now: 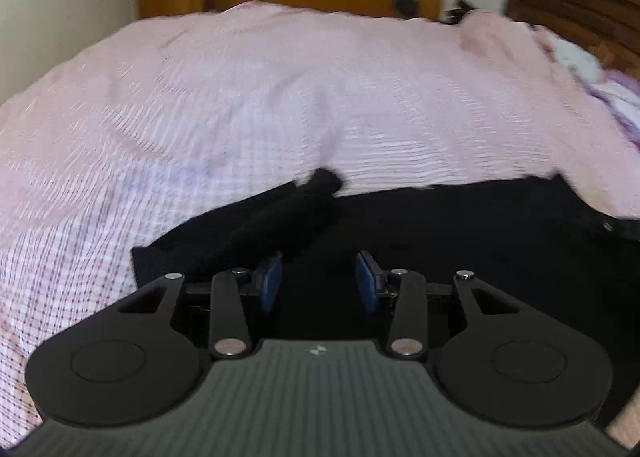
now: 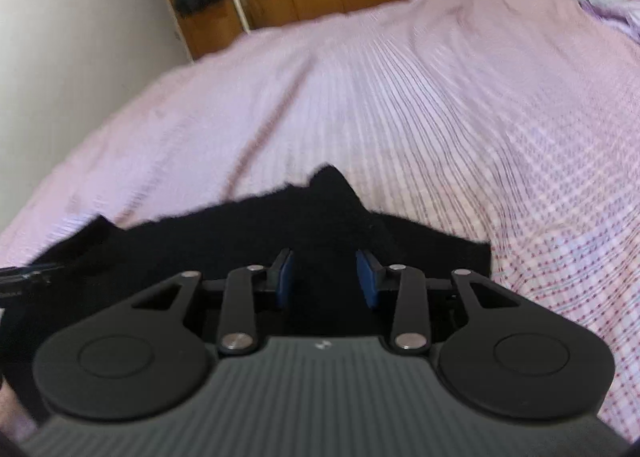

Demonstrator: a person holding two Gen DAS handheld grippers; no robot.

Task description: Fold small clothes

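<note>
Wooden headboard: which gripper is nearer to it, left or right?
Right, probably. The headboard lies far off to the right of both. The right gripper is over the black garment's right end, the left gripper over its left end.

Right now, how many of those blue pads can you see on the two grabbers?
4. Two on the left gripper, one pad on each finger; two on the right gripper, likewise, one pad per finger.

A black garment lies on the pink checked bedspread.
</note>
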